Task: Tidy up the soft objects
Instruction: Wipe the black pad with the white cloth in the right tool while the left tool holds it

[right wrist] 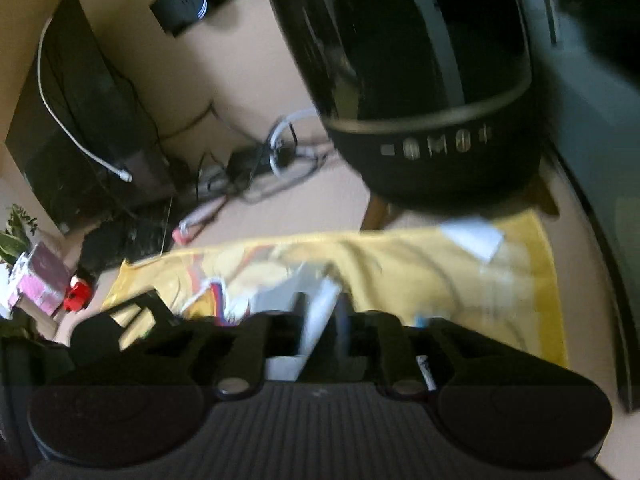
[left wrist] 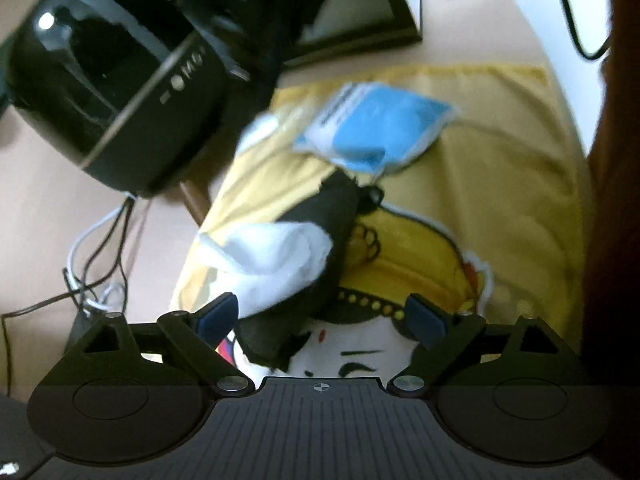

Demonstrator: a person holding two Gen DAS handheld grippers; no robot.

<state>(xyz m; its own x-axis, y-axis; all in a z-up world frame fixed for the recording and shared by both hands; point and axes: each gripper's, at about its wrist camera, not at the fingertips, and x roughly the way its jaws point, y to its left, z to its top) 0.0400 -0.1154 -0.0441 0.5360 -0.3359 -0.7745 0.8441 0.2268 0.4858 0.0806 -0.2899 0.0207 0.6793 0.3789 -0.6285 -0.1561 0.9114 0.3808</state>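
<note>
A yellow cloth [left wrist: 500, 168] printed with a cartoon figure lies spread on the table. On it rest a blue and white packet [left wrist: 376, 128], a white soft cloth [left wrist: 276, 260] and a black cloth [left wrist: 324, 220] partly under the white one. My left gripper [left wrist: 322, 316] hovers open just in front of the white and black cloths, holding nothing. In the blurred right wrist view, my right gripper [right wrist: 326, 332] has its fingers drawn close on a white and grey soft item [right wrist: 320, 320], over the yellow cloth [right wrist: 440, 280].
A round black appliance [left wrist: 112, 92] on wooden legs stands at the cloth's far left edge, also seen as a black appliance [right wrist: 432, 100]. Tangled cables [left wrist: 96, 264] lie beside it. A dark picture frame [left wrist: 360, 20] is behind. A black box [right wrist: 80, 128] and a red object [right wrist: 78, 296] sit left.
</note>
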